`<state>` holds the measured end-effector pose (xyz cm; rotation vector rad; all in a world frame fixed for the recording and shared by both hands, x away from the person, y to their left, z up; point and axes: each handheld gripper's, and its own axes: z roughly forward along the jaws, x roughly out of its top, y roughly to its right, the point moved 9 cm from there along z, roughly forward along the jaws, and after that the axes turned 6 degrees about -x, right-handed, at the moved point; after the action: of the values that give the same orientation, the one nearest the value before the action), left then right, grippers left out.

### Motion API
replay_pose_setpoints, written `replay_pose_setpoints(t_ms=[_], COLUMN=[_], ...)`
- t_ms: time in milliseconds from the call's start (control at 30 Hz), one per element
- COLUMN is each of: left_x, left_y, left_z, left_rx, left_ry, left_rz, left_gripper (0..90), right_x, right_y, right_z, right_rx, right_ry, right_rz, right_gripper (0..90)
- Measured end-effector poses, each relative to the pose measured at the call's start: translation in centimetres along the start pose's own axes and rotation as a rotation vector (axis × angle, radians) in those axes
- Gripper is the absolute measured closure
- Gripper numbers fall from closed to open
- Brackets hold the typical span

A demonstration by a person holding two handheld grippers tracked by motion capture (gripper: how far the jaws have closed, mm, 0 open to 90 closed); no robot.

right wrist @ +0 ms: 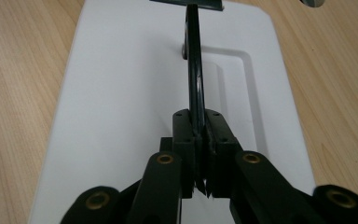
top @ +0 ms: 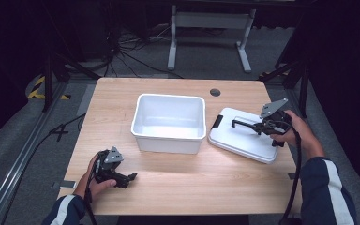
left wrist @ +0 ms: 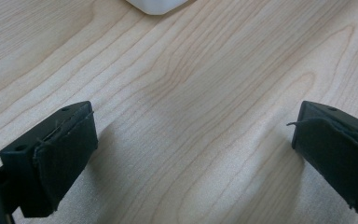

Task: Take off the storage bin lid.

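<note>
Black jaws of the right claw (right wrist: 199,154) are closed tight on the thin dark handle (right wrist: 195,70) that stands up from the white lid (right wrist: 121,107), pinching it edge-on near its near end. In the high view that lid (top: 243,136) lies flat on the bench (top: 192,187), just right of the white tub (top: 168,123) and apart from it, with the right claw (top: 262,126) over its right part. The tub is empty and stands open near the middle of the bench. The left claw (top: 126,178) rests low by the front left edge, well apart from the tub; its jaws stand wide with bare wood between the pads (left wrist: 65,158) and hold nothing. The lid looks like thin moulded plastic: light, fairly stiff, smooth, and probably slick on its broad faces, so the handle is the sensible place to take it. That handle is a narrow strip, so a grip at one end will likely let the lid hang and swing or tilt once lifted; a hold nearer the middle should carry it more level. The black clip (top: 217,122) on the lid's left edge looks loose enough to flap. Seating the lid on the tub's rim will call for squaring the corners.
</note>
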<state>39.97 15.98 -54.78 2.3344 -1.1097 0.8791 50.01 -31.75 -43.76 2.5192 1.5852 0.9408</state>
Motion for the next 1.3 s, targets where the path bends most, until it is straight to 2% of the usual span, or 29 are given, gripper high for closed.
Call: replay_pose_setpoints(t_ms=[267, 567, 633, 767, 1000, 1200, 1300], left_x=[0.0, 0.0, 0.0, 0.0, 0.0, 0.0, 0.0], left_y=[0.0, -0.1, -0.1, 0.0, 0.0, 0.0, -0.1], left_z=[0.0, 0.0, 0.0, 0.0, 0.0, 0.0, 0.0], left_rx=[0.003, 0.003, 0.003, 0.004, 0.004, 0.002, 0.004], left_ry=[0.000, -0.002, -0.001, 0.001, 0.000, 0.001, -0.001], left_rz=[0.005, 0.006, 0.006, 0.002, 0.002, -0.003, 0.007], left_gripper=[0.5, 0.5, 0.5, 0.5, 0.5, 0.5, 0.5], right_x=[-0.6, -1.2, -1.3, -1.7, -1.6, -1.3, -1.2], right_y=[-0.2, 0.2, 0.5, 0.6, 1.0, 1.0, 1.1], right_z=[0.5, 1.6, 1.8, 2.1, 1.9, 1.5, 1.4], right_rx=[0.022, -0.001, -0.023, -0.024, -0.035, -0.038, -0.045], right_ry=[-0.023, -0.065, -0.081, -0.102, -0.086, -0.081, -0.077], right_rz=[0.008, 0.023, 0.029, 0.045, 0.068, 0.067, 0.070], right_gripper=[84.7, 84.2, 84.0, 83.0, 79.1, 75.2, 73.5])
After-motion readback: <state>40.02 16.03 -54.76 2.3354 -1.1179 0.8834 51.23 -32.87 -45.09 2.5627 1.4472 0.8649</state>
